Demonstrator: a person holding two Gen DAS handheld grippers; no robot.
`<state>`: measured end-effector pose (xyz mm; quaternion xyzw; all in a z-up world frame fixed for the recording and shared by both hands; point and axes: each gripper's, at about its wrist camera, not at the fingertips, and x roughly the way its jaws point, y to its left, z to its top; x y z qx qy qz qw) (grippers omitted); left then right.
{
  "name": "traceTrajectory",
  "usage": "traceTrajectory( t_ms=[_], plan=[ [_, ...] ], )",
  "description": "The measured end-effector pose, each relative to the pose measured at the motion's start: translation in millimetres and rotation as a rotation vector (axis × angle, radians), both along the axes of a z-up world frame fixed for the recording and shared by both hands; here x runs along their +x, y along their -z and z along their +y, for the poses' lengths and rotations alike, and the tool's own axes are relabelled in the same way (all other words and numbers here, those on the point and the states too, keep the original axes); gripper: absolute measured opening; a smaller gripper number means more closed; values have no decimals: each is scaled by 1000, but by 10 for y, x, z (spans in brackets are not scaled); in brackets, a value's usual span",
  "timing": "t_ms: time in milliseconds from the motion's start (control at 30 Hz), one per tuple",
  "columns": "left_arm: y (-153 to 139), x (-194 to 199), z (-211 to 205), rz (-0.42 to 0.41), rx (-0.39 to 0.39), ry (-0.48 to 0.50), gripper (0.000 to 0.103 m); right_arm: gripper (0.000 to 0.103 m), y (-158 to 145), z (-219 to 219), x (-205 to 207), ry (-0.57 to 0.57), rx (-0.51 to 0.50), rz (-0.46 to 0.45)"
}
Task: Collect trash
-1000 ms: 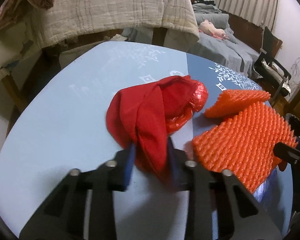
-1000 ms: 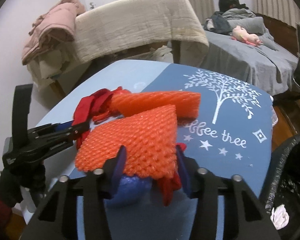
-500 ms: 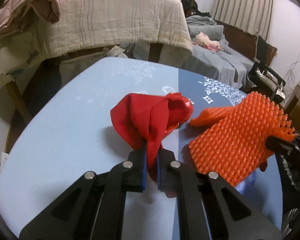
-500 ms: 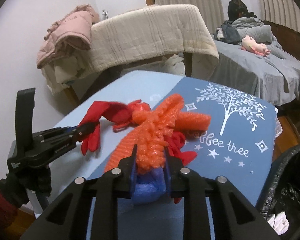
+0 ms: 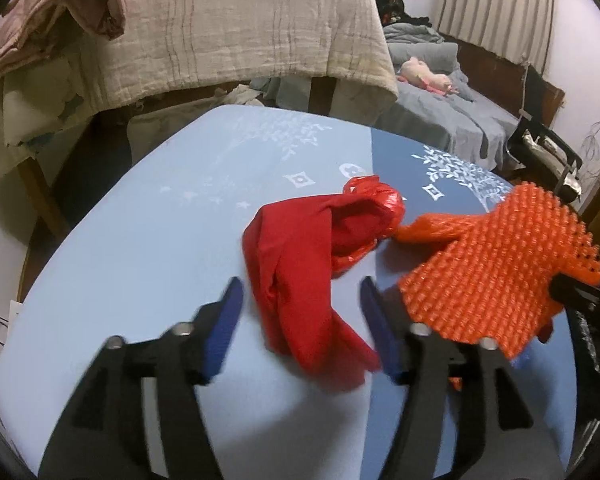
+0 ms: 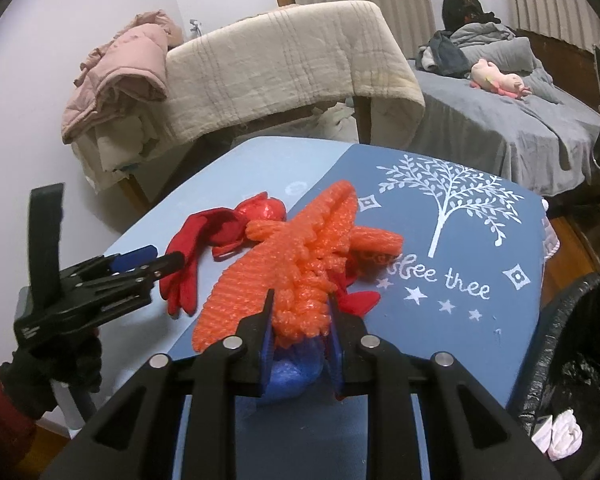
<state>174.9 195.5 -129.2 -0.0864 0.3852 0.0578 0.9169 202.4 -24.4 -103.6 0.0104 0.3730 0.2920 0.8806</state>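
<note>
Suddenly the left gripper (image 5: 300,312) is opening, its jaws letting go the red bag (image 5: 308,256) on the table (image 5: 140,240), while the right gripper (image 6: 300,320) pinches the orange foam net (image 6: 300,256) beside the bag, so only the net looks bound for the bin (image 6: 572,344).

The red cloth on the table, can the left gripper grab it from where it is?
Probably yes. The red cloth already lies between the left gripper's jaws, which are opening and not pressing on it. Nothing blocks the way; the orange foam net sits off to the side.

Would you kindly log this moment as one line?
left gripper: opening around red bag | right gripper: shut on orange foam net
</note>
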Motion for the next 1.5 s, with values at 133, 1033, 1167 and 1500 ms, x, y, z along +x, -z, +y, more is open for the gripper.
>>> traceTrajectory(
  t_ms=[133,1033,1167,1500],
  plan=[
    [98,140,11,30,4,3,62,22,-6,10,8,-2,-2,-3],
    [-840,-491,-269,-193,2,25,7,22,-505,-152,-252,-7,81,-104],
    [-941,-550,-383,-216,1,48,7,22,-565,-254,-309,8,90,-119],
    [-1099,-596,-746,-257,-11,118,7,23,-690,-590,-461,62,101,-151]
  ],
)
